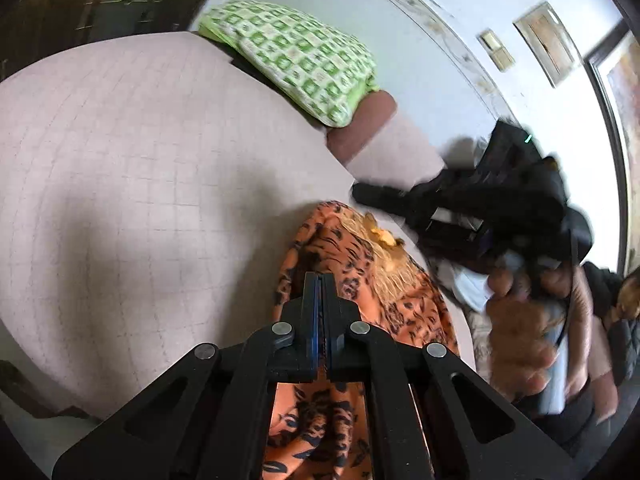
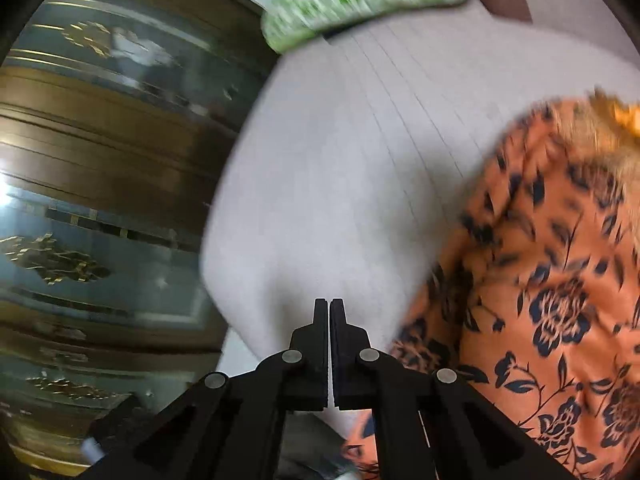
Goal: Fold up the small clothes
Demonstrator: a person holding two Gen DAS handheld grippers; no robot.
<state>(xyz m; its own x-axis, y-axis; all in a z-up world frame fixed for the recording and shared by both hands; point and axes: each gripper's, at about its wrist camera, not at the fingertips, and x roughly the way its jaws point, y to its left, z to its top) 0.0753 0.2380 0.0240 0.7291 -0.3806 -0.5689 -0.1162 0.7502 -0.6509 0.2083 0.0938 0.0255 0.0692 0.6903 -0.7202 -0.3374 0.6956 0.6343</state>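
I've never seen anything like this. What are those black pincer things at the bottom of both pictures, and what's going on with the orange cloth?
No robot here: a person holds a hand-operated gripper in each hand, each with a wide-angle camera looking along its two fingers. One picture comes from the left gripper, the other from the right gripper. In the left view you also see the right gripper from outside, blurred by motion, with the person's hand around it. On the pale gridded mat lies an orange flowered garment, the thing to fold; a green checked pillow sits behind. Both grippers look shut. The left one sits over the garment, but whether it pinches cloth is unclear. The right one holds nothing visible.
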